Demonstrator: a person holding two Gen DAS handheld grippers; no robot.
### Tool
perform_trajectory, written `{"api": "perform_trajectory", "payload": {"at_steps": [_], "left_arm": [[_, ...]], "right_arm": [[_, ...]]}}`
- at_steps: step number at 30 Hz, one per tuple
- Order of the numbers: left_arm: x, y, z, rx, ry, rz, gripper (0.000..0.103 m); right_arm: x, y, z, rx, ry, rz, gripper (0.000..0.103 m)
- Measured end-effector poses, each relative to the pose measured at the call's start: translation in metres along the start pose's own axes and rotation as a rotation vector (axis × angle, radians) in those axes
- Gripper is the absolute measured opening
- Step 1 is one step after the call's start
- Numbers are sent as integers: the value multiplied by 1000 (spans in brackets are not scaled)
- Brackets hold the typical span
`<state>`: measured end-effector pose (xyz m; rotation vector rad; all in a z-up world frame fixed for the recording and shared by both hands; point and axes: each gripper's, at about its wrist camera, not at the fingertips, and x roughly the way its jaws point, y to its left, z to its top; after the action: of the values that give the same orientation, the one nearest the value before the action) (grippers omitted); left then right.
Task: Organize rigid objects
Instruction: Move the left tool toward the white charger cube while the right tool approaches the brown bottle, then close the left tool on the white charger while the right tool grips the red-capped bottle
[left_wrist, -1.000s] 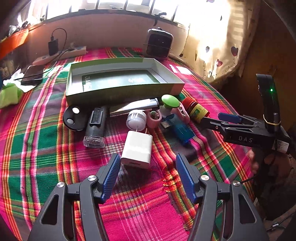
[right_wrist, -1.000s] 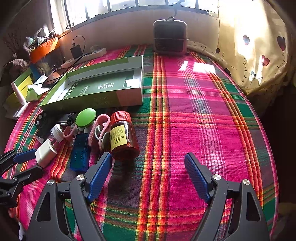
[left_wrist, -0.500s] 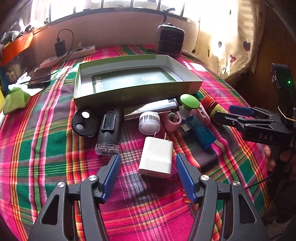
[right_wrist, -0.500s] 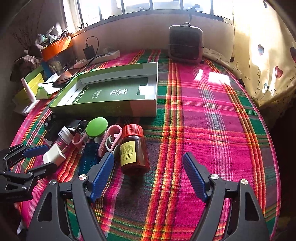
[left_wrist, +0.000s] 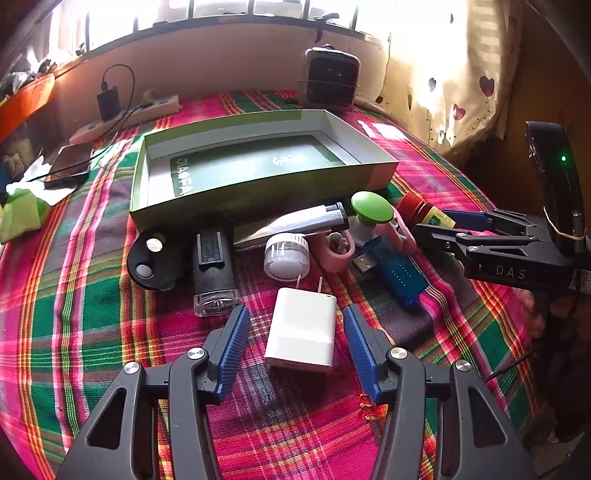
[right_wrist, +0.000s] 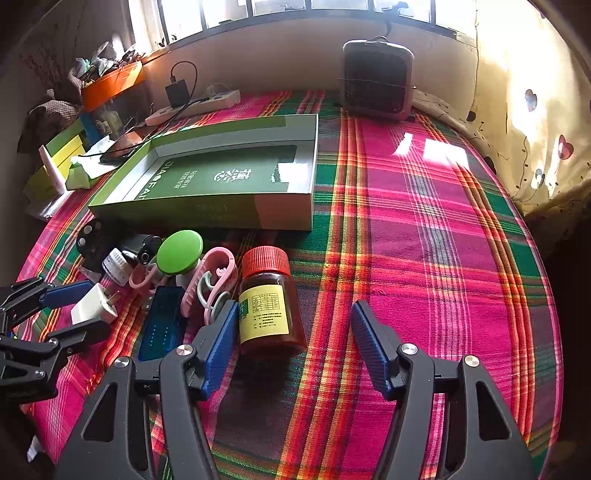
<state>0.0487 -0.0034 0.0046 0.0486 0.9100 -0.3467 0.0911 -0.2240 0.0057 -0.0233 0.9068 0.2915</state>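
Left wrist view: left tool (left_wrist: 295, 332) is straddling the white charger (left_wrist: 301, 330), jaws closing in but pads not touching yet, gaps showing on both sides. Charger is lying flat on the plaid table (left_wrist: 92, 314), prongs pointing toward the white cap (left_wrist: 286, 254), just beside it. Risk: body looks smooth and slightly skewed to the jaws, so one pad is likely landing first and spinning it, or shoving it into the cap and torch (left_wrist: 214, 273).

Right wrist view: right tool (right_wrist: 291, 339) is also closing, spread around the amber bottle (right_wrist: 267, 299) with red lid, lying on its side. The near pad is looking right against the label; the other pad is well clear, so no grip. Risk: round bottle rolling away from the first pad, or the near finger snagging the pink clip (right_wrist: 212, 282) just beside it.

Green box (right_wrist: 221, 177) is sitting open behind the clutter, looking empty. Both tools are working close together, so a clash on lift is possible.
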Motion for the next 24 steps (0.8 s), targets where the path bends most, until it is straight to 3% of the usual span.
{"api": "perform_trajectory", "payload": {"at_steps": [12,18,24], "left_arm": [[0,-3,0,13,-1,0,34],[-1,-3,0,2,-3,-3,33],[-2,-1,-1,-12,-6,-2,33]], "right_arm": [[0,0,1,-9,-8,-2,46],[-1,1,0,-13,-12,1,34],[-3,1,-1,-5,-18,10,33]]}}
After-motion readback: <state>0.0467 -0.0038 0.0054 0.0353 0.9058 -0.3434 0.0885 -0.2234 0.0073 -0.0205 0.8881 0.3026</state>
